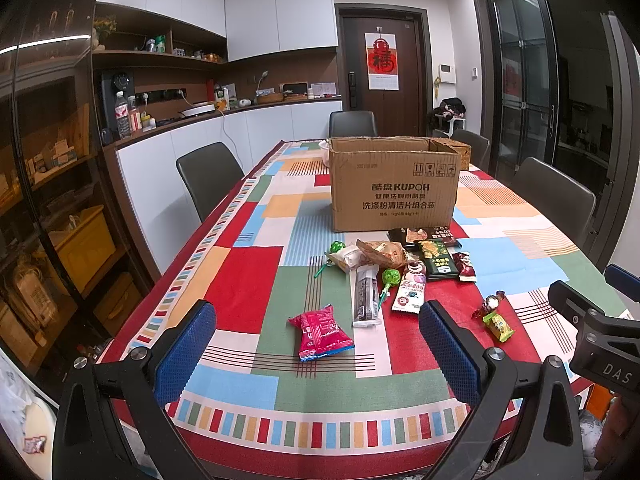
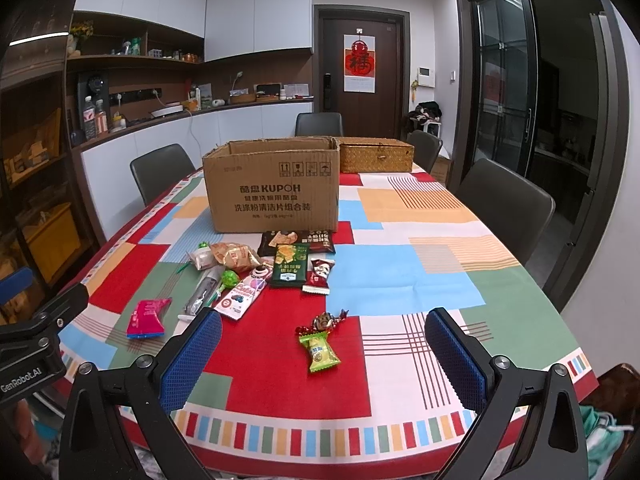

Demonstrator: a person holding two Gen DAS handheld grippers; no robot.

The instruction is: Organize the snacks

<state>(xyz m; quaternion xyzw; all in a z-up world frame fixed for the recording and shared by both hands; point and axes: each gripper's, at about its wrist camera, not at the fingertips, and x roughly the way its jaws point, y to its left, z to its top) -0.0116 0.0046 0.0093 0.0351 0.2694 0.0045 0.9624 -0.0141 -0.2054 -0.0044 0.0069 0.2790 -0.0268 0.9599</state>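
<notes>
Both my left gripper (image 1: 316,344) and right gripper (image 2: 323,354) hang spread and empty over the table (image 2: 404,276), snacks (image 2: 256,268) probably bound for the cardboard box (image 2: 272,188).

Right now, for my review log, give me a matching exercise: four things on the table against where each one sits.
Things:
1. cardboard box
2. wicker basket
3. pink packet
4. green candy

Places:
A. nearest the right gripper
B. behind the snack pile
C. far end, beside the box
D. left of the pile, alone

Pairs: 1-B, 2-C, 3-D, 4-A
</notes>
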